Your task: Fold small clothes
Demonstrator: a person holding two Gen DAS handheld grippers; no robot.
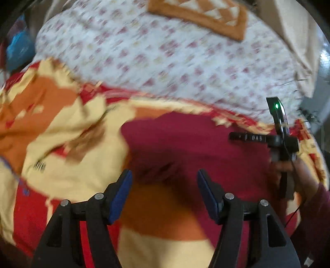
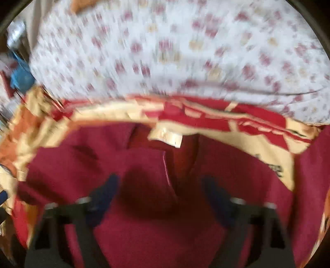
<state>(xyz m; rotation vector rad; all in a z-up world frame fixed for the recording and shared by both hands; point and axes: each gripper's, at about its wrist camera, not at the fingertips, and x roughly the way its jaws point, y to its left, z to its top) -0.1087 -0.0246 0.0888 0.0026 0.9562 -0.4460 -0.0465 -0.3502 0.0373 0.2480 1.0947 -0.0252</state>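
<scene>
A dark maroon garment lies on a red, orange and cream patterned blanket. My left gripper is open just above the garment's near edge, holding nothing. The right gripper's body shows at the right of the left wrist view, held in a hand. In the right wrist view the maroon garment fills the lower half, with a seam or fold running down its middle. My right gripper is open over it, blurred, with nothing between the fingers.
A white floral sheet covers the bed beyond the blanket, with an orange patterned cloth at the far edge. A cream label sits on the blanket edge. Blue items lie off the bed at left.
</scene>
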